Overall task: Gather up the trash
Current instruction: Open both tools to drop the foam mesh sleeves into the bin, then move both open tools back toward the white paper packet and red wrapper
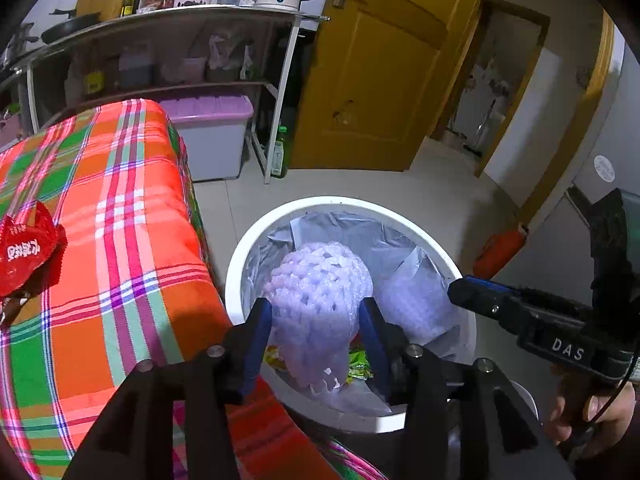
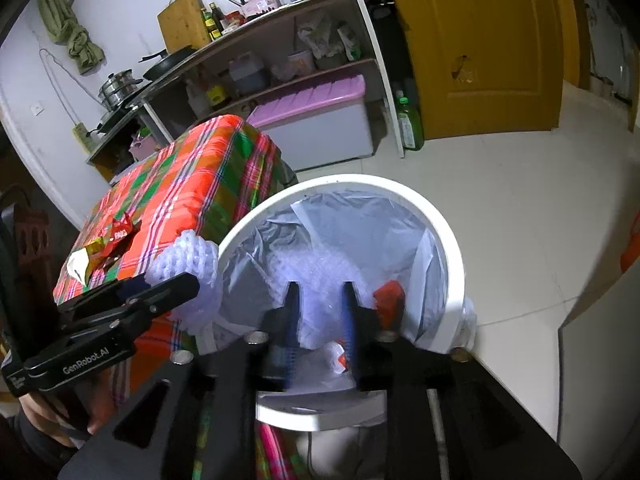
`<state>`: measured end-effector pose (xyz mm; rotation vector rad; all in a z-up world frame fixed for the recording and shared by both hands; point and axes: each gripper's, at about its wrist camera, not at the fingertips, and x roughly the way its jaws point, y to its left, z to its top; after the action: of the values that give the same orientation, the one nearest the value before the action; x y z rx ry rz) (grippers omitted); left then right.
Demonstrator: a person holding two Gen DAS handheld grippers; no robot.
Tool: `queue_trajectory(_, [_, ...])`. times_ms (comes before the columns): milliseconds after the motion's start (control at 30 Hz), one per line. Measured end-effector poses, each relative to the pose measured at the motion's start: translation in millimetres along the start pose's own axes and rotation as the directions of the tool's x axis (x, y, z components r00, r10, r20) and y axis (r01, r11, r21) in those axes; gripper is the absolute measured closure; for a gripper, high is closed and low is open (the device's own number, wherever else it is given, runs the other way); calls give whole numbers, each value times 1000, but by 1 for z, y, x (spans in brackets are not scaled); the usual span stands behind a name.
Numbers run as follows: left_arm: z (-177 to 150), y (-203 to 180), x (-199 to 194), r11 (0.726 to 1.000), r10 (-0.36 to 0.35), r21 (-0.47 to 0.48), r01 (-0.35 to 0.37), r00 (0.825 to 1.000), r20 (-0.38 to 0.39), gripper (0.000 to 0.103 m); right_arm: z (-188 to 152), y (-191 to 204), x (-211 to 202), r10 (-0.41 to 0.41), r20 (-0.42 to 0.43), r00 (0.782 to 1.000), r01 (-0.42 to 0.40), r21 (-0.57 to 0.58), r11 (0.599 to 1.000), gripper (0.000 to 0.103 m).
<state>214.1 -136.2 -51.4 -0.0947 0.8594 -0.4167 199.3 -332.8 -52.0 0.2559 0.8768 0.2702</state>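
A white bin [image 1: 240, 256] with a grey liner stands on the floor against the table. My left gripper [image 1: 316, 316] hangs over its near-left rim, and its blue pads touch both sides of a purple foam net [image 1: 316, 288]. The right wrist view shows that net [image 2: 192, 260] at the bin's rim [image 2: 452, 248] in the left gripper [image 2: 188, 280]. My right gripper [image 2: 322, 304] stands open over the bin mouth, with blurred pale foam and a white scrap [image 2: 338, 354] below it, not gripped. Another foam net [image 1: 412, 300] lies in the bin. A red wrapper [image 1: 28, 252] lies on the table.
The table with its plaid cloth [image 1: 120, 220] borders the bin's left side; a gold and white wrapper [image 2: 84, 260] lies beside the red one. Behind stand a kitchen shelf [image 1: 168, 20], a purple-lidded box [image 1: 212, 136], a green bottle [image 2: 410, 124] and a yellow door [image 1: 380, 72].
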Motion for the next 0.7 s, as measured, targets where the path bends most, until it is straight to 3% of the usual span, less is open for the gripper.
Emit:
queue_trajectory(67, [1,0,2,1000,-5,-1,5,1000,-3,52,0,0,0,4,5,1000,-4,2,1000,62])
queue_trajectory(367, [4,1,-1,1000,-25,-9,25,1000,6,49,0,0,-6,4,24,1000,-4,6,1000,62])
queue_trajectory(700, [2,4,-44,1000,7,-13,-6,994,111,49,1,17,-29,38,73,997,-36,-26,999,62])
